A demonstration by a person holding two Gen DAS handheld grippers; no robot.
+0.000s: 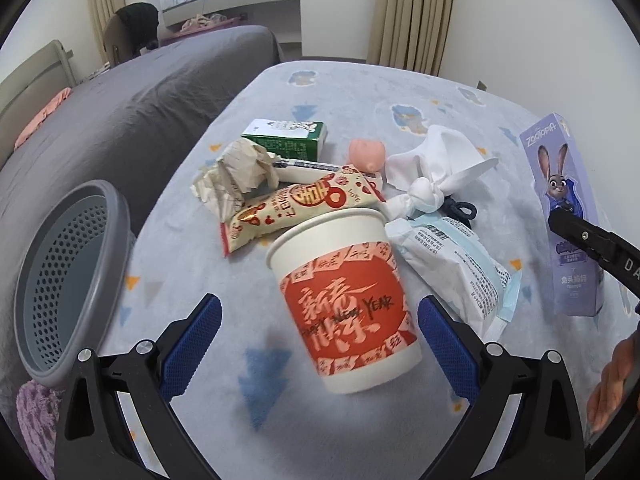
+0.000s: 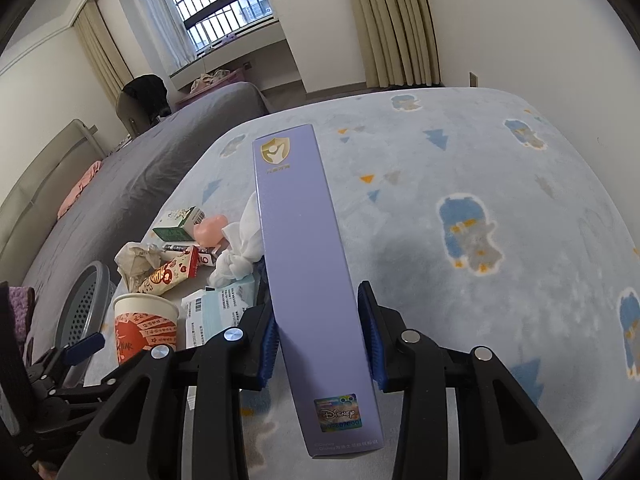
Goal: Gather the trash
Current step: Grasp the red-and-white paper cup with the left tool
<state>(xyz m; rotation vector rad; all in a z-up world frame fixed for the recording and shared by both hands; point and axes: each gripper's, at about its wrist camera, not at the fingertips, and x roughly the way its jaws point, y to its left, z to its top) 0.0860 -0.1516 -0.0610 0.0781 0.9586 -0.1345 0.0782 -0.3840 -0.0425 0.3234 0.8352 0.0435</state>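
Purple box (image 2: 308, 280) clamped in right gripper (image 2: 320, 336); left gripper (image 1: 320, 344) spread around cup (image 1: 344, 300).

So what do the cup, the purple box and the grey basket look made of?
Cup: likely paper, matte white with a rolled rim and printed red band. Purple box: thin card, smooth satin print, sharp folded edges. Grey basket: moulded plastic by the look, matte, evenly perforated wall.

The left hand-held gripper (image 1: 319, 345) had matte black angular arms, silver round screws and blue ribbed finger pads (image 1: 191, 347); the right hand-held gripper (image 2: 320, 339) matched it, and bare skin of a hand (image 1: 612, 384) showed.
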